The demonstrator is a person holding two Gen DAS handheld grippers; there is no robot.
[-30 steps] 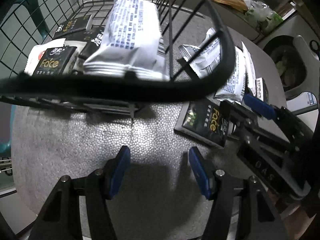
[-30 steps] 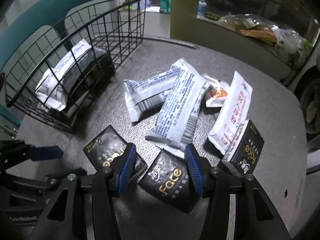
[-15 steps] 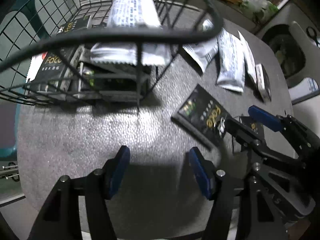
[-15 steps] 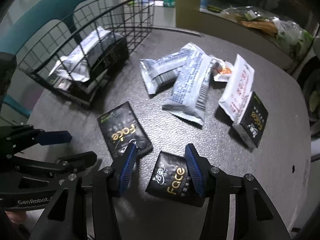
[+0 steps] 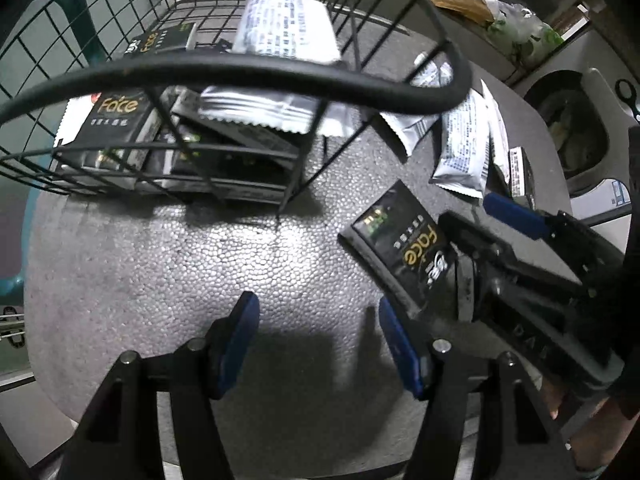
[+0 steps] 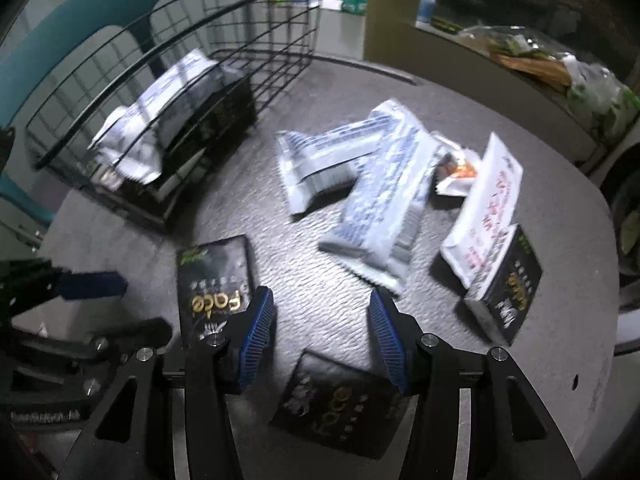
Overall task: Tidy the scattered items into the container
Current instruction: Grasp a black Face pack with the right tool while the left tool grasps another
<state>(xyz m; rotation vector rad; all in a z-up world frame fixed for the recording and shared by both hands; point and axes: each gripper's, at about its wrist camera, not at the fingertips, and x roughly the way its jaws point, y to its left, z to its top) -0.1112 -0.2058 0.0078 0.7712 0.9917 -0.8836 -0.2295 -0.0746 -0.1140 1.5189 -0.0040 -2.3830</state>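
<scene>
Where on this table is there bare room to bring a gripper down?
Bare table lies between the wire basket, the left gripper and the black Face pack. Crowded: the white packets piled together right of the basket.

Dim room, teal chair (image 6: 60, 32) behind.

The wire basket (image 6: 168, 128) stands at the far left of the worktop (image 6: 520, 380), with a large pouch (image 5: 288, 28) lying on top of several flat packs (image 5: 116, 120) inside it. To its right, well apart, lie two overlapping pouches (image 6: 360, 184) in the middle, a small sachet (image 6: 456, 168) behind them, and further right a long packet (image 6: 488, 200) resting partly on a boxed pack (image 6: 508, 284). Nearer the cameras, one flat pack (image 6: 216, 276) lies before the basket, and another (image 6: 340, 400) lies to its right beneath the right gripper (image 6: 320, 336), while the left gripper (image 5: 316, 340) hangs over bare worktop left of the first.
</scene>
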